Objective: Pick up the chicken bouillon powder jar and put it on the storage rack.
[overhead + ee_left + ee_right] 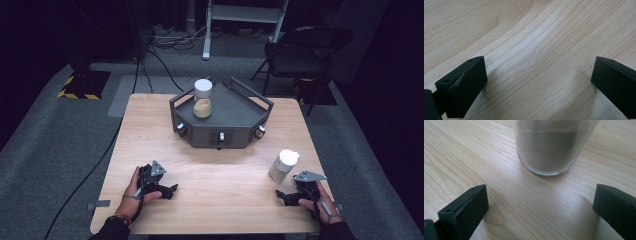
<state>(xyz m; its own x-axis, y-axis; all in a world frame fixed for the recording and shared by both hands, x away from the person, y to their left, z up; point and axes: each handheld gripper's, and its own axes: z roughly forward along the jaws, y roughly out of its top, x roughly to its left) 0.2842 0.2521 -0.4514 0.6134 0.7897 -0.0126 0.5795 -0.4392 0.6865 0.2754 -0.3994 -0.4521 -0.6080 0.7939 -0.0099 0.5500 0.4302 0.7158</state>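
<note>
Writing or label: none readable on either jar. Right gripper [289,196] rests on wooden table [225,200] at near right, jaws wide apart, nothing between them. Glass jar [283,165] with white lid stands upright just beyond it, long axis vertical; in right gripper view jar [554,145] cut off at top, lid hidden, greyish powder inside. Left gripper [167,190] at near left, jaws wide apart over bare wood [536,50]. Second jar [202,98], tan powder, upright on dark grey tray [235,117].

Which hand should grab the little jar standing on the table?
The right. Its tongs are open and aimed straight at the jar just ahead, nothing between. The left tongs are open too, but face bare table, far across from it.
</note>
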